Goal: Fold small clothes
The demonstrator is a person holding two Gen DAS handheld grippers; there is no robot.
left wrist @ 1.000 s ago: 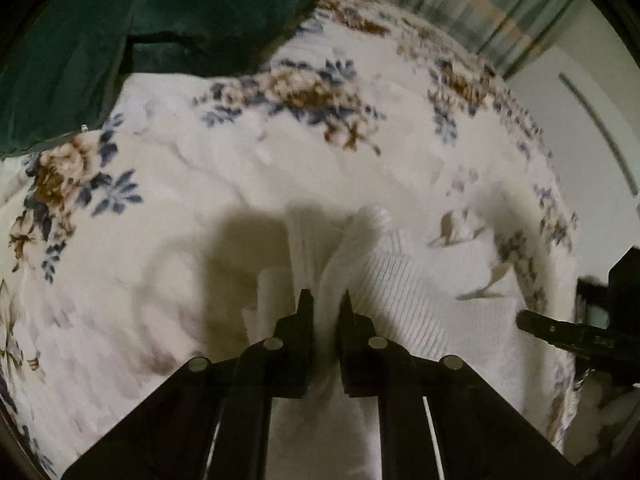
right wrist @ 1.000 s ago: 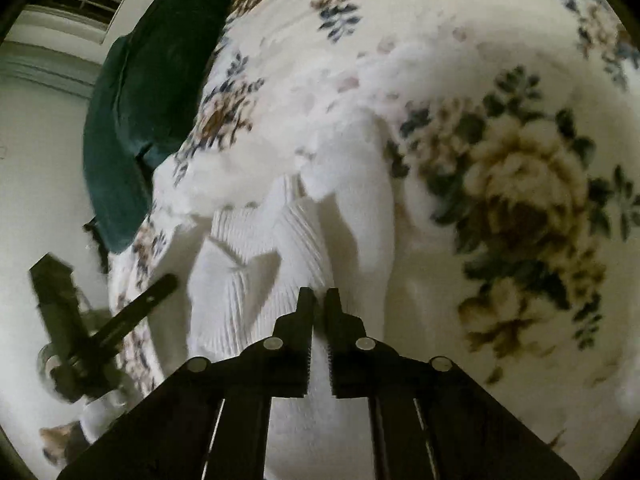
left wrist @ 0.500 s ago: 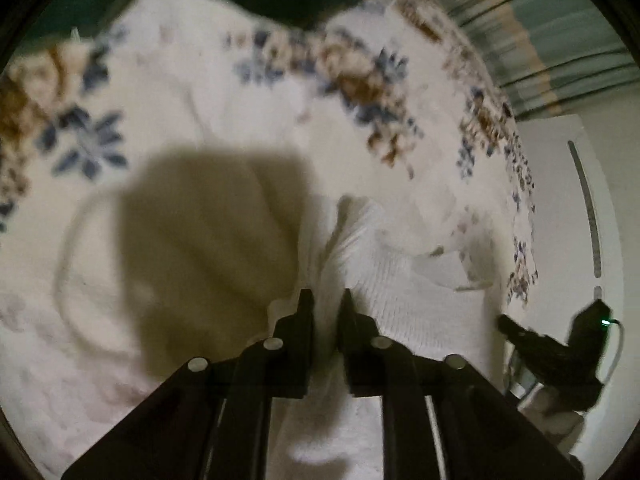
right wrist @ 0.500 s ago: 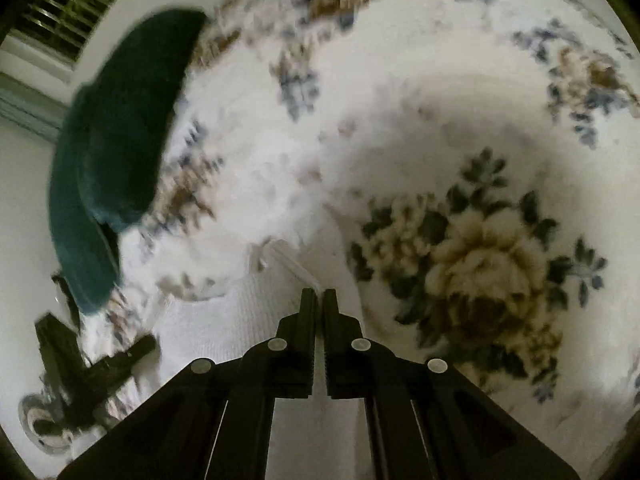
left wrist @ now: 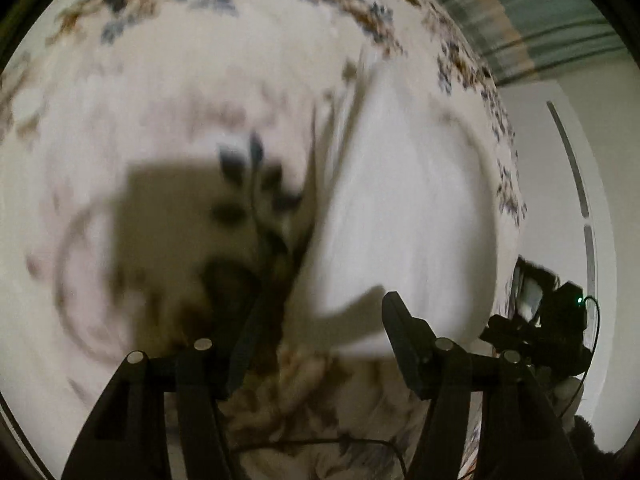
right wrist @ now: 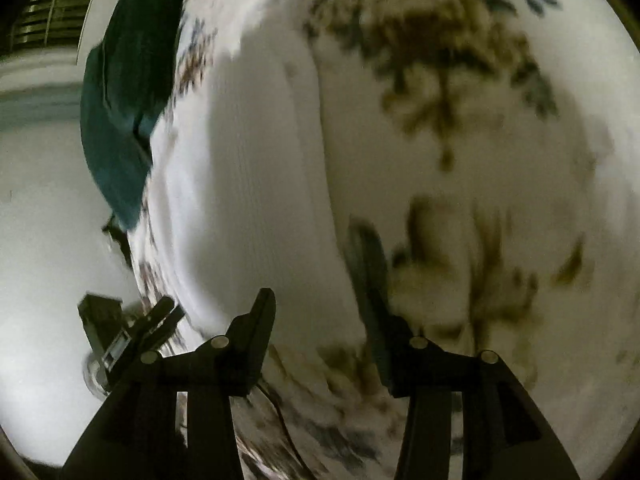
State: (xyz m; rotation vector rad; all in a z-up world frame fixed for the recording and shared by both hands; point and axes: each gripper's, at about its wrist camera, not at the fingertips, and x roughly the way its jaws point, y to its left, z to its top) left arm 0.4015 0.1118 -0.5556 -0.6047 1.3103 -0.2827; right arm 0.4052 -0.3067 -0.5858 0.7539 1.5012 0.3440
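On a floral bedspread, white knitted garment lying flat, ahead of and just beyond both tools, long axis running away from the cameras. Left gripper with jaws opening, nothing between them; garment ahead and to the right of its fingertips. Right gripper likewise opening and empty; garment ahead and slightly left. Garment thus between the two tools, neither plainly nearer. Dark green cushion well apart, at the far edge. No containers in view. Heavily blurred; fold state uncertain.
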